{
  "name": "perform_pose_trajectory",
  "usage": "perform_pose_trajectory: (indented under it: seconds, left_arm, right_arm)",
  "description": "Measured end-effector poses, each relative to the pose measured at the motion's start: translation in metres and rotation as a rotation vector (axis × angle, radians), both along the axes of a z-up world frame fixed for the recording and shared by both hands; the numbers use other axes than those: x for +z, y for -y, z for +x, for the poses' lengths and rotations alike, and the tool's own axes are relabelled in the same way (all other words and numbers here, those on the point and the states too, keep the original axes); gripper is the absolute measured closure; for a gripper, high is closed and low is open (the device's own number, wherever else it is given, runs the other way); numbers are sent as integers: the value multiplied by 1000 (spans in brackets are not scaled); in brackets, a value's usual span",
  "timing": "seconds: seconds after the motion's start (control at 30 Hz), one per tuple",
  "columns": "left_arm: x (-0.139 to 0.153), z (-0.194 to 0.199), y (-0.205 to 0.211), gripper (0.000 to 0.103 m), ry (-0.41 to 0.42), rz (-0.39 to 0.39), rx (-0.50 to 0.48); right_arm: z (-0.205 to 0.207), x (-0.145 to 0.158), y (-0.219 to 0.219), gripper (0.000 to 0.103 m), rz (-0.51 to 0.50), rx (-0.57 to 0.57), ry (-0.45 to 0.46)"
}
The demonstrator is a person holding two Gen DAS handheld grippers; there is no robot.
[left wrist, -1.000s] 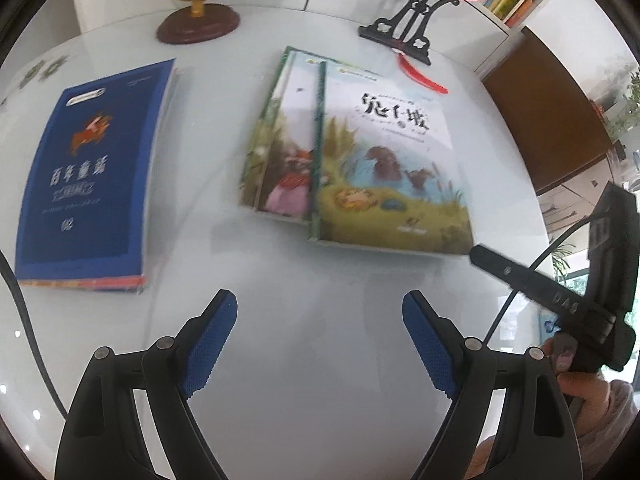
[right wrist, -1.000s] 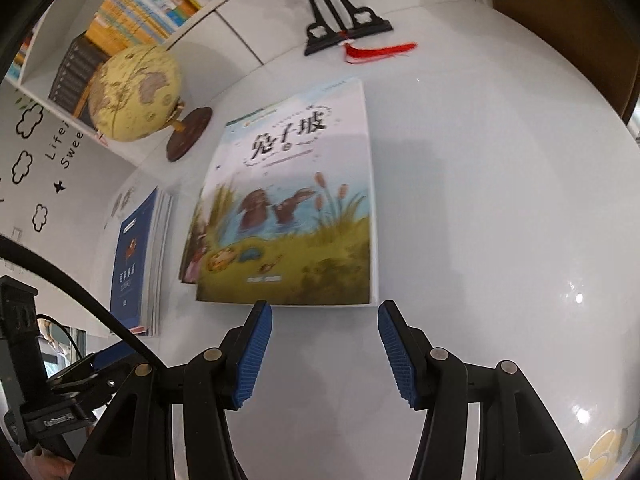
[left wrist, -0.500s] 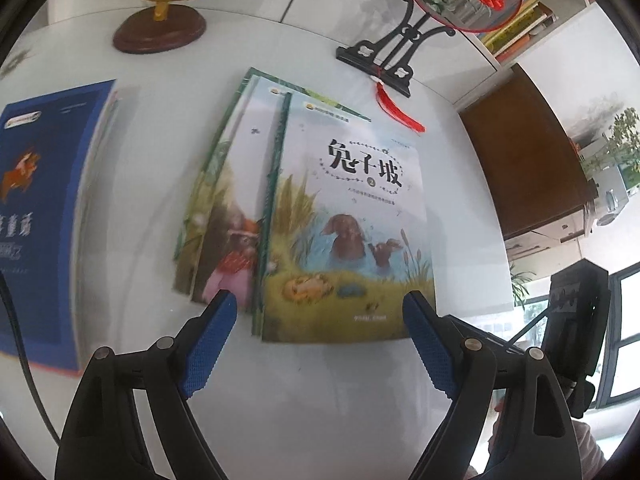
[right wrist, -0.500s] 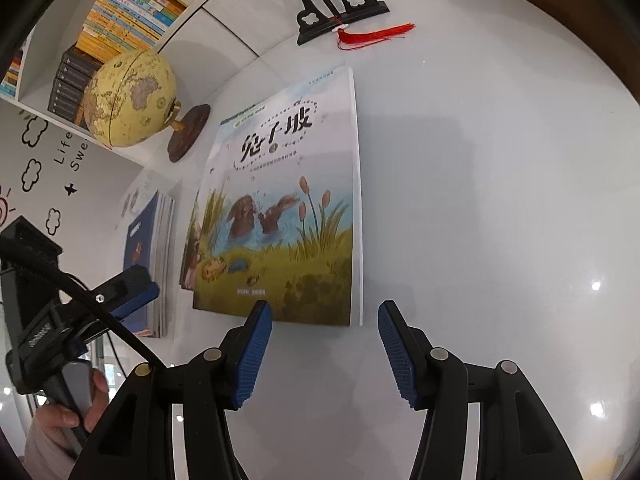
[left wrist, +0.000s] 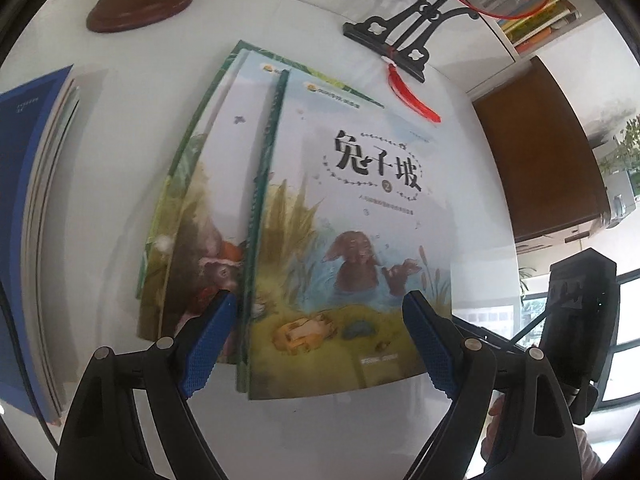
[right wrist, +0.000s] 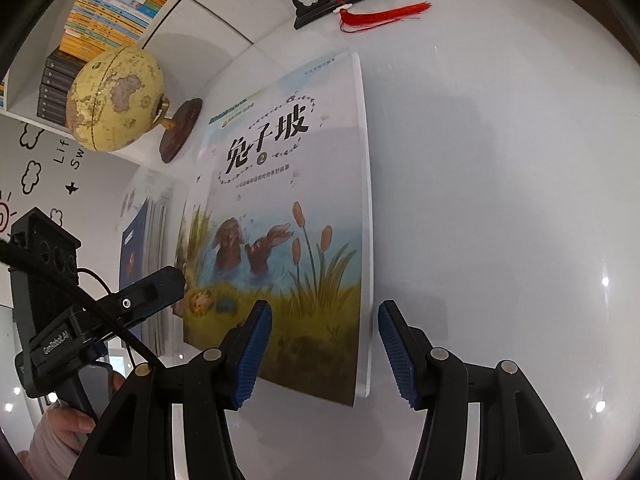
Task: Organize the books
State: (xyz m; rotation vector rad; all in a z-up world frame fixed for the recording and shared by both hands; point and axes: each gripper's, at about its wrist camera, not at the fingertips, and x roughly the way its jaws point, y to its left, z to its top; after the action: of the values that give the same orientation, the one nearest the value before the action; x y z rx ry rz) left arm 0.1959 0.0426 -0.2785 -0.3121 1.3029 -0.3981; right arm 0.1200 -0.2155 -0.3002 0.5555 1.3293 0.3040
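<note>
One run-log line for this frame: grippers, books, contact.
left gripper: open, over rabbit book | right gripper: open, at its right edge | contact: none visible | blue book: untouched

White bookshelf (right wrist: 108, 20), brown cabinet (left wrist: 540, 152), window (left wrist: 624, 320).

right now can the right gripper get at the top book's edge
Probably yes. The right gripper is open and its jaws straddle the near right corner of the top book. The white table beside that edge is bare, and the left gripper hangs at the book's other side.
</note>
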Motion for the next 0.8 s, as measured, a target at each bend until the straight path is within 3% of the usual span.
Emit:
perform_pose_trajectory:
  seconds: [0.17, 0.6, 0.8]
  left_arm:
    - [3, 1, 10, 13, 37, 8, -19]
    - [5, -16, 27, 11, 24, 16, -128]
    - [5, -33, 21, 11, -7, -7, -119]
  right_arm:
    - [3, 10, -4, 49, -65, 22, 63]
    - [-3, 17, 7, 46, -41, 7, 73]
    - [-12, 15, 11, 46, -12, 32, 4]
